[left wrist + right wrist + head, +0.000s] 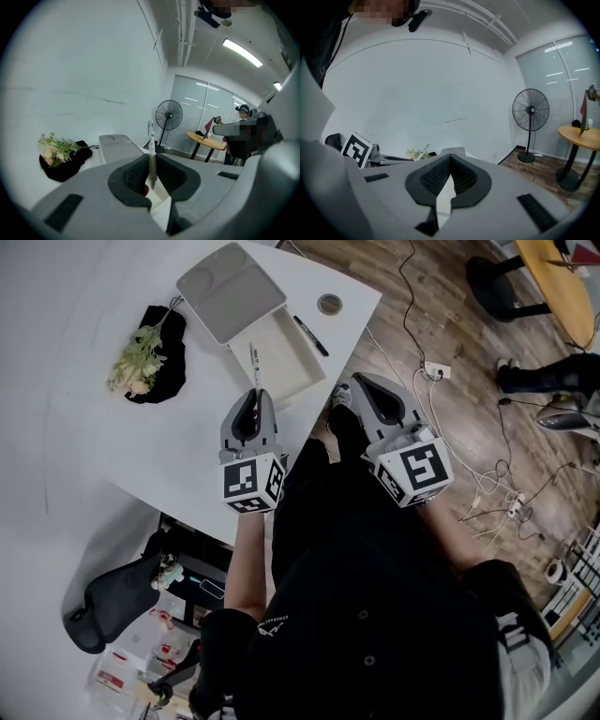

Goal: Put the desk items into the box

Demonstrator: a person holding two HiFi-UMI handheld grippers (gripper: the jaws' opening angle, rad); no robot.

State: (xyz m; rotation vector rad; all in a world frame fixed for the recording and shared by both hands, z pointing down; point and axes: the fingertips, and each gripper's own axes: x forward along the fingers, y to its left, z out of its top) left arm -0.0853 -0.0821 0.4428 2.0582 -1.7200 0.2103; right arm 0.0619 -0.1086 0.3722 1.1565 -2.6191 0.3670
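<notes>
**Pen clamped in the left tongs, poised at the box**

The pen is pale and slim. It stands nearly upright between the ribbed pads of the left tongs, which are clenched on its lower part. From the head view it hangs over the near end of the open white box. The left gripper view shows the box's pale inside below the jaws. The right tongs are pressed together on nothing and sit off the edge of the surface, above the wooden floor.

The step in hand looks like dropping the pen in. To do it well:
- Bring the tongs further over the middle of the box, so the pen is well inside the near wall.
- Tip the pen flat along the box's long side.
- Lower it close to the bottom before letting go. Released upright from this height, it would likely bounce or roll out.

The right tongs are free and best placed for the marker, which is nearer to them.

By count:
- One box.
- One grey lid, lying touching the box's far side.
- One pen, in the tongs.
- One black marker on the surface, just beside the box.
- One small round item near the corner; what it is cannot be made out.
- One bunch of flowers lying on one black cloth, apart from the box.
</notes>
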